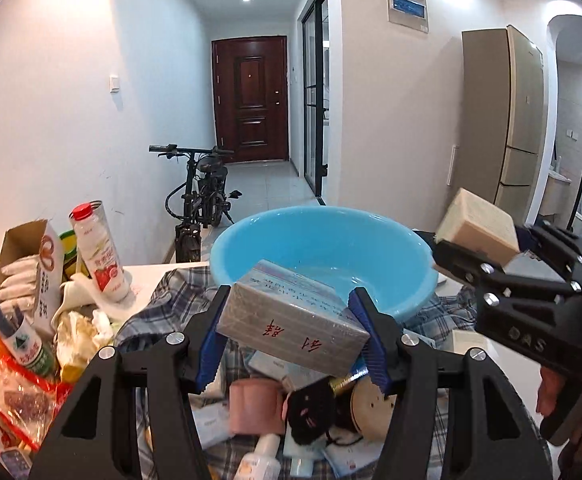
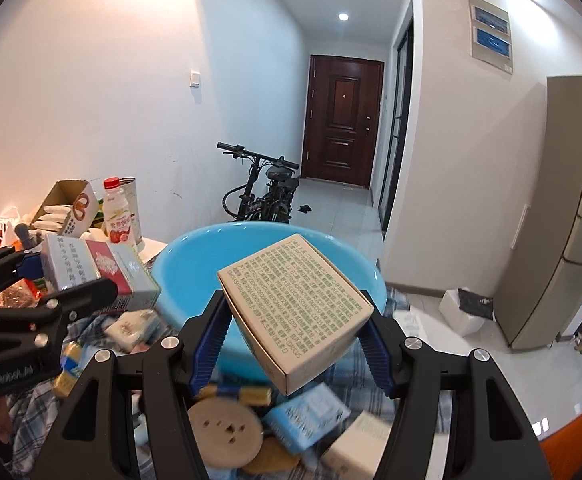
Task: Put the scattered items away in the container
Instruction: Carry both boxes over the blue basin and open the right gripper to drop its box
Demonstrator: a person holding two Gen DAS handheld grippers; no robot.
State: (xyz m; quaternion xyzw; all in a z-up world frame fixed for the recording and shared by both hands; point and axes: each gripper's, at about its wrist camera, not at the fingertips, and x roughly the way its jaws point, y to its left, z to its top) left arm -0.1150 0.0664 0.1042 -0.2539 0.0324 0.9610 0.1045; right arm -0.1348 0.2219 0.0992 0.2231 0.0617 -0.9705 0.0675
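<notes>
A light blue basin (image 1: 323, 256) (image 2: 267, 276) stands on a plaid cloth, and nothing shows inside it. My left gripper (image 1: 291, 340) is shut on a grey wrapped box with red characters (image 1: 291, 316), held above the clutter just short of the basin's near rim. From the right wrist view the same box (image 2: 99, 276) shows a red and white face, left of the basin. My right gripper (image 2: 295, 328) is shut on a beige box with green print (image 2: 295, 300), tilted over the basin's near rim. In the left wrist view that beige box (image 1: 479, 224) hangs right of the basin.
Small items lie heaped on the plaid cloth (image 1: 171, 304): a pink cup (image 1: 255, 404), a black pouch (image 1: 311, 412), a round wooden disc (image 2: 223, 432), blue packets (image 2: 307, 416). A drink bottle (image 1: 99, 252) and an open carton (image 1: 23, 264) stand left. A bicycle (image 2: 263, 192) is behind.
</notes>
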